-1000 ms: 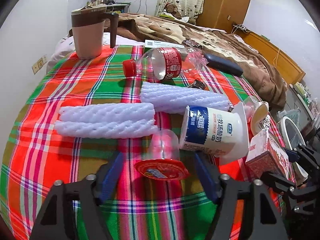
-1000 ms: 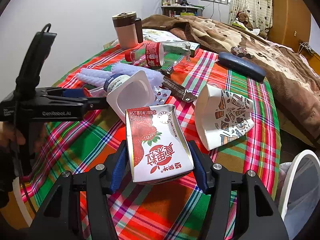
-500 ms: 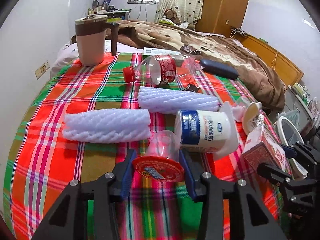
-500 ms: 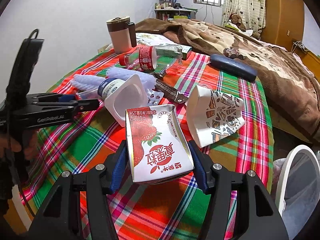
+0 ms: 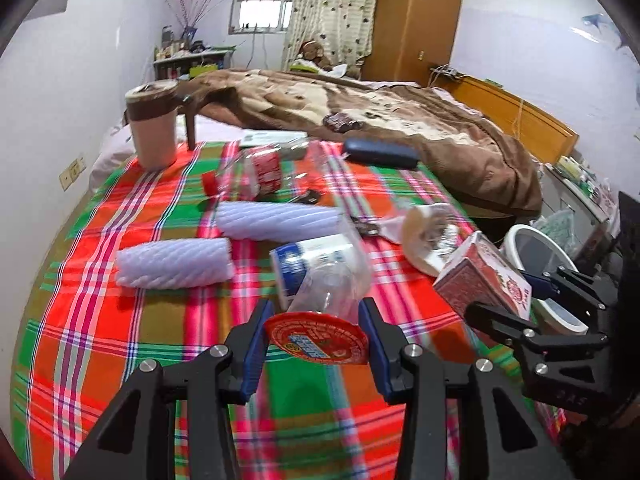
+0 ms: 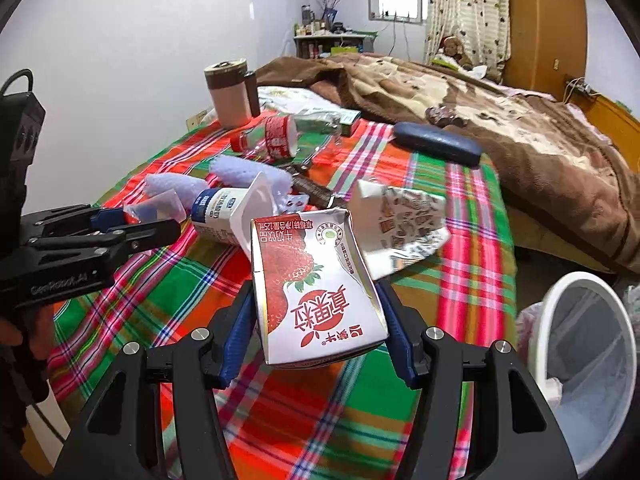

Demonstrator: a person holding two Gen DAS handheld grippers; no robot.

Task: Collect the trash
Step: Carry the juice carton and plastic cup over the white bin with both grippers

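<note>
Plaid cloth [image 5: 120,320] covers the bed, littered with trash. Left tongs [image 5: 316,338] pinch a clear cup with a red lid [image 5: 316,336], lifted near the front edge; right tongs [image 6: 316,332] clamp a strawberry milk carton [image 6: 316,292] beside the white bin [image 6: 592,360].

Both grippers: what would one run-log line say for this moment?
left gripper: shut on clear cup | right gripper: shut on strawberry milk carton | white bin: beside bed, right

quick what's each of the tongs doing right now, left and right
Left tongs: just closed on the clear plastic cup with the red lid.
Right tongs: shut on the strawberry milk carton.
</note>
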